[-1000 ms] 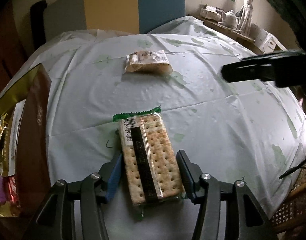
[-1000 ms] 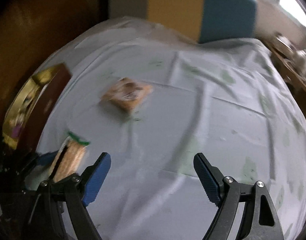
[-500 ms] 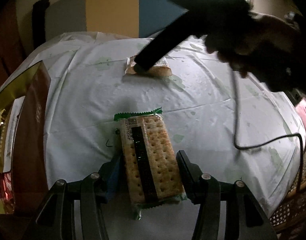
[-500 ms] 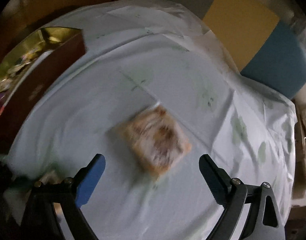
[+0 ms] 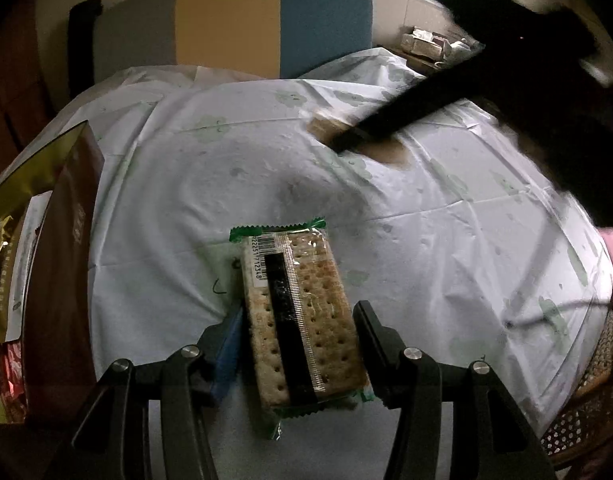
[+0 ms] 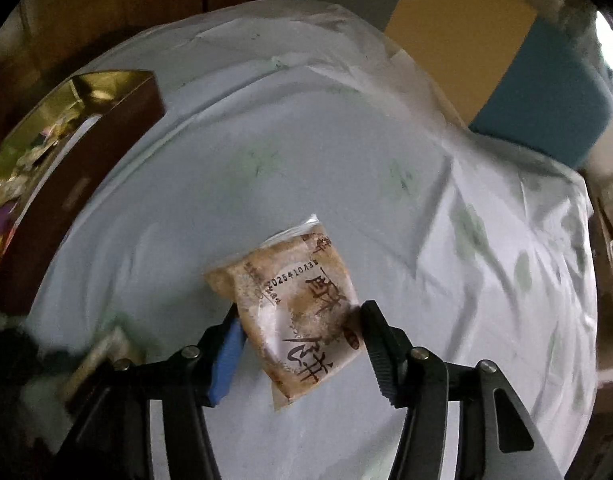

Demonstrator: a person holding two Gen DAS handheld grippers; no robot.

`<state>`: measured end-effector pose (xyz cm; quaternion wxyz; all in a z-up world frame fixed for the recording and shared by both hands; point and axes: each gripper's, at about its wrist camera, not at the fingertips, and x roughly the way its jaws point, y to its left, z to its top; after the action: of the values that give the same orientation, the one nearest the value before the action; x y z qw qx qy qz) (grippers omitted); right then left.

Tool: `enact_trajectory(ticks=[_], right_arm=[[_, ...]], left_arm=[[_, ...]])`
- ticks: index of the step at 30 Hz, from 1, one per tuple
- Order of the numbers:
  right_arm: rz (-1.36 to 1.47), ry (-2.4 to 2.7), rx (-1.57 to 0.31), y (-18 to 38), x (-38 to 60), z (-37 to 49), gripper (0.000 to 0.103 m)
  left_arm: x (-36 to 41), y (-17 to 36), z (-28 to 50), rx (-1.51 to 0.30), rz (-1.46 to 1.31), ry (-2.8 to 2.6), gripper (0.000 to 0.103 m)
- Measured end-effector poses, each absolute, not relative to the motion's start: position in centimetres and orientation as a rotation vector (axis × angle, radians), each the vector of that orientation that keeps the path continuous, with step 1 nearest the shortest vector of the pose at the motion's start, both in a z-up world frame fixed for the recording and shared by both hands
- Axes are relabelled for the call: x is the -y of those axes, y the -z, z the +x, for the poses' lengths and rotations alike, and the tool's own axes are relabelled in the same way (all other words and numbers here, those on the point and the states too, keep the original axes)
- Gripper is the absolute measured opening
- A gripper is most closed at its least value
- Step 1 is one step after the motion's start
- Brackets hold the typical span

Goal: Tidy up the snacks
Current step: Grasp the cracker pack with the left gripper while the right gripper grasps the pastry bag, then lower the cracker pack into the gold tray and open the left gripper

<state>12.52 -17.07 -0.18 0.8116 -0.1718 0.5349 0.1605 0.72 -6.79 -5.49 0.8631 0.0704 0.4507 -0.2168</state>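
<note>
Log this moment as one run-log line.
left tongs: shut on cracker pack | right tongs: closing around pastry packet | box: open

The right gripper (image 6: 300,334), well clear of the brown pastry packet (image 6: 296,308) 1 second ago, now straddles it with jaws closing, both pads at its edges. In the left wrist view the packet (image 5: 324,128) sits farther right, partly hidden.
</note>
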Motion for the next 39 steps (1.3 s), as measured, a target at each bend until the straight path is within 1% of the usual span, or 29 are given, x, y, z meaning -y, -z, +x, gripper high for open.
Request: enact_trajectory(ticks=[8,11,12,13,15,23,24,25,28,36,39], right_arm=[[-0.282,-0.335,-1.237,1.8,20.5,5.7,0.058],[-0.269,-0.355,-1.224,1.8,20.8,4.5,0.062],[-0.256,-0.368,-1.224,1.7,20.7,4.5,0.068],[-0.246,-0.379,-1.217,1.6,20.7,4.4,0.078],[-0.244,-0.379,-1.185,1.5,20.8,4.5,0.085],[-0.248,-0.368,-1.187,3.0,21.3,5.8,0.084],[-0.268,-0.374,-1.189,3.2,21.0,5.8,0.068],[-0.294,-0.376,-1.196,3.4,20.5,5.7,0.060],[-0.393,-0.353,-1.172,3.9,19.5,5.4,0.060],[-0.284,-0.359,-1.227,4.9,20.8,6.9,0.061],[-0.283,-0.362,-1.221,5.1,20.9,7.5,0.061]], left_arm=[[7.0,5.5,0.7,-0.942,0.162,0.441,0.055],[7.2,5.5,0.6,-0.942,0.168,0.437,0.055],[7.2,5.5,0.7,-0.942,0.169,0.436,0.055],[7.2,5.5,0.7,-0.943,0.169,0.435,0.055],[7.1,5.6,0.8,-0.943,0.168,0.435,0.055],[7.5,5.6,0.7,-0.940,0.181,0.419,0.055],[7.5,5.6,0.7,-0.939,0.180,0.418,0.055],[7.5,5.6,0.7,-0.937,0.181,0.417,0.055],[7.6,5.7,0.6,-0.933,0.186,0.415,0.055],[7.7,5.6,0.7,-0.939,0.196,0.416,0.055],[7.7,5.6,0.7,-0.938,0.197,0.417,0.055]])
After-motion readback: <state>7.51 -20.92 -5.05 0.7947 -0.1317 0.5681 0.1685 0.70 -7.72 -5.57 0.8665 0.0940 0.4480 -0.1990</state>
